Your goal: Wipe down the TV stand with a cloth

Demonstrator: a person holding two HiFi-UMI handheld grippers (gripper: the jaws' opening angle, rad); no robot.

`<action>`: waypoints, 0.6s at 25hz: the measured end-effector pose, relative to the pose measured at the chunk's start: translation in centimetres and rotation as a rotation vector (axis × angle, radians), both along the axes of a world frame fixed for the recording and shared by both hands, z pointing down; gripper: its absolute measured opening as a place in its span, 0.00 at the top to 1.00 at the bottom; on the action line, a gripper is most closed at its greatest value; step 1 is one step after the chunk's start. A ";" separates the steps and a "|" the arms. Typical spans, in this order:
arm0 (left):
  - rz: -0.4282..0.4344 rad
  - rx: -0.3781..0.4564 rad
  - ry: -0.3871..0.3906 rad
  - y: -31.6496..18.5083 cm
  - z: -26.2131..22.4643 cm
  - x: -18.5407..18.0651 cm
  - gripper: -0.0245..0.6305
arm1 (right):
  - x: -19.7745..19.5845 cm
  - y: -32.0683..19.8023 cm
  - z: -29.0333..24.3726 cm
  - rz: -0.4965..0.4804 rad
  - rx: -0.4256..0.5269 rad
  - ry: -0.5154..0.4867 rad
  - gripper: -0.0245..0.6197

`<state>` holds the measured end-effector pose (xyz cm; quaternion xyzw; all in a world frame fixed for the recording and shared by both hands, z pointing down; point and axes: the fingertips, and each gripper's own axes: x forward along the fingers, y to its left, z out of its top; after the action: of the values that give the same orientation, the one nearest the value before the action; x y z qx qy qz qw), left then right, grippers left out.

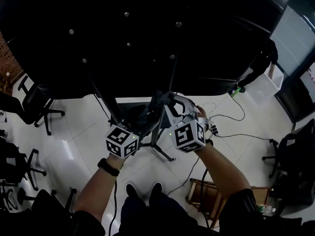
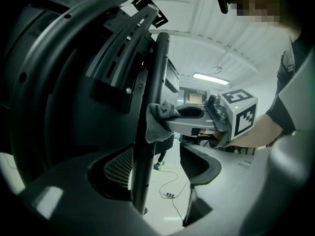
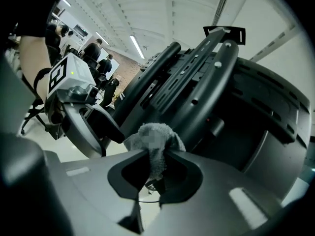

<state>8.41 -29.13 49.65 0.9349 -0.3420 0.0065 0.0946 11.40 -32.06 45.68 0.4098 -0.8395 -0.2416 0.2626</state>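
Note:
The TV stand's black pole [image 2: 151, 97] rises to the bracket on the back of a big black TV [image 1: 138, 28]. A grey cloth [image 3: 155, 144] is pinched in my right gripper [image 3: 155, 167], which is shut on it. In the left gripper view the cloth [image 2: 158, 119] is pressed against the pole's side by the right gripper [image 2: 189, 118]. My left gripper [image 2: 157, 170] is open, lower on the pole, which passes between its jaws close to the left one. In the head view both grippers, left [image 1: 140, 129] and right [image 1: 165, 104], meet at the pole under the TV.
The stand's splayed legs [image 1: 160, 149] rest on a glossy white floor. Cables and a power strip [image 1: 214, 129] lie to the right. A wooden stool [image 1: 209, 195] is at the lower right and office chairs [image 1: 37, 107] at the left. A person [image 1: 261, 63] stands far right.

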 end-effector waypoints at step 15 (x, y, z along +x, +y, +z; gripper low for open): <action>0.023 -0.153 -0.054 -1.2 13.6 0.1 0.48 | 0.3 -0.8 17.7 0.033 -0.266 0.006 0.90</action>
<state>8.50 -30.35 63.22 0.9284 -0.3320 0.0587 0.1564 11.70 -32.84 63.37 0.3842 -0.8566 -0.1249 0.3209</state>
